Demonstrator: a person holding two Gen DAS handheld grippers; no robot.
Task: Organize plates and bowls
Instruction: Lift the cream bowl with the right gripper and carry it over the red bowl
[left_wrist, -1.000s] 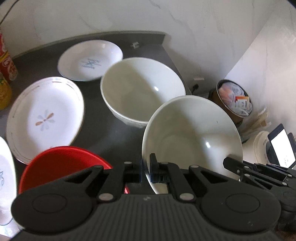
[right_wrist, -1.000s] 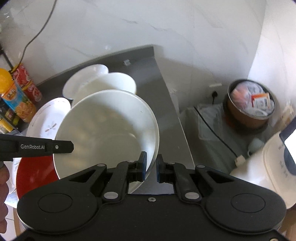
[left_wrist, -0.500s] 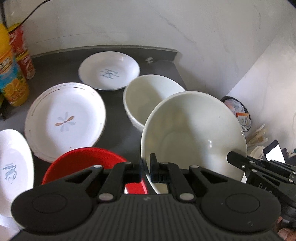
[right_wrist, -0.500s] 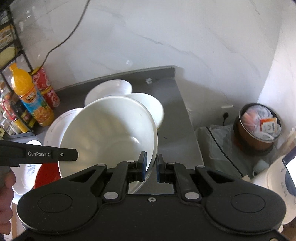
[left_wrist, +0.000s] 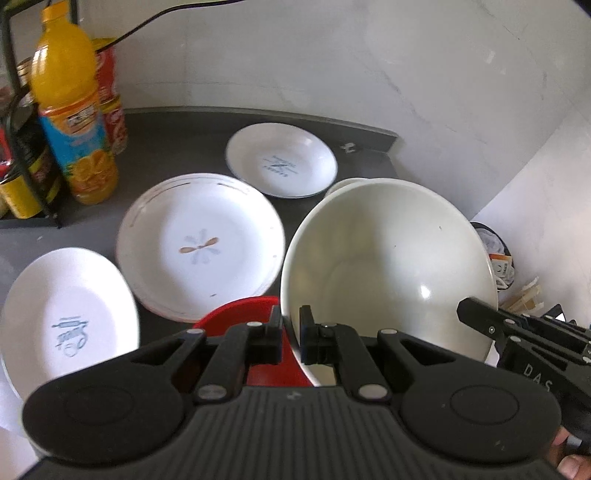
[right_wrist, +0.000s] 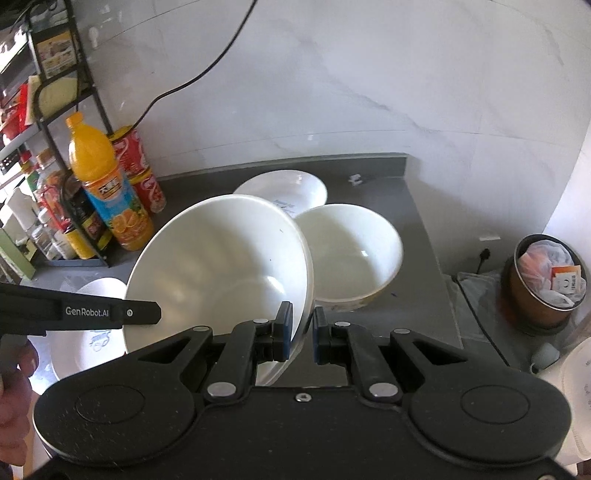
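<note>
A large white bowl (left_wrist: 388, 266) hangs in the air, gripped at opposite rims. My left gripper (left_wrist: 291, 334) is shut on its near-left rim. My right gripper (right_wrist: 302, 334) is shut on its right rim; the bowl (right_wrist: 221, 266) tilts toward the camera. A second white bowl (right_wrist: 351, 254) sits on the dark counter behind it, mostly hidden in the left wrist view. A red bowl (left_wrist: 243, 314) lies below the left fingers. Three white plates lie on the counter: a flower-patterned one (left_wrist: 199, 243), a far one (left_wrist: 280, 158) and a near-left one (left_wrist: 70, 325).
An orange juice bottle (left_wrist: 72, 110), red cans (right_wrist: 138, 173) and a black wire rack (right_wrist: 55, 147) stand at the counter's left. A brown bin (right_wrist: 546, 284) with rubbish stands off the counter's right edge (right_wrist: 432, 254). A marble wall runs behind.
Both grippers have lifted the large white bowl up and back from the counter. The second bowl and plates now sit farther below, and the bottle and rack have come into view.
</note>
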